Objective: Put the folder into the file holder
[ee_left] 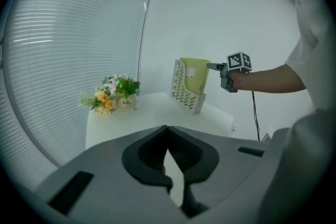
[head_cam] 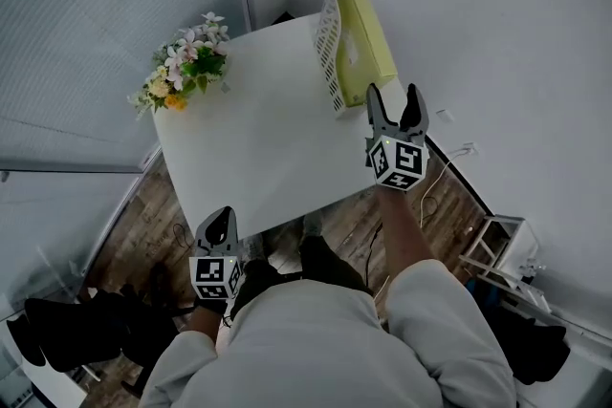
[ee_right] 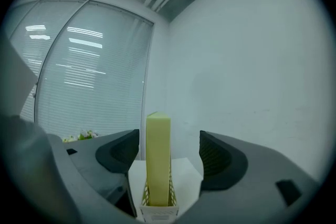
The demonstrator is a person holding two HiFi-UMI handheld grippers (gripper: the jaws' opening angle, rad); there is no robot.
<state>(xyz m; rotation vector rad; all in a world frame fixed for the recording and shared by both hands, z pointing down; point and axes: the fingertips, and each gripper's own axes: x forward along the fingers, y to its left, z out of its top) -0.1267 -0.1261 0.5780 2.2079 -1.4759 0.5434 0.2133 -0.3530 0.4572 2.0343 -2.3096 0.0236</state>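
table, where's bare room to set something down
The table is bare across its middle and near edge, between the flowers at the far left corner and the file holder on the right side. Crowded there: the yellow folder in the holder, and the right hand-held gripper, open, short of it.

An office, by its white desk [head_cam: 258,129], window blinds [ee_left: 79,34] and file holder [head_cam: 328,53].

Your left gripper [head_cam: 218,223] and right gripper [head_cam: 393,96] are grey with dark pointed jaws, each carrying 1 cube of black-and-white square markers. You wear a white short-sleeved shirt [head_cam: 335,339].
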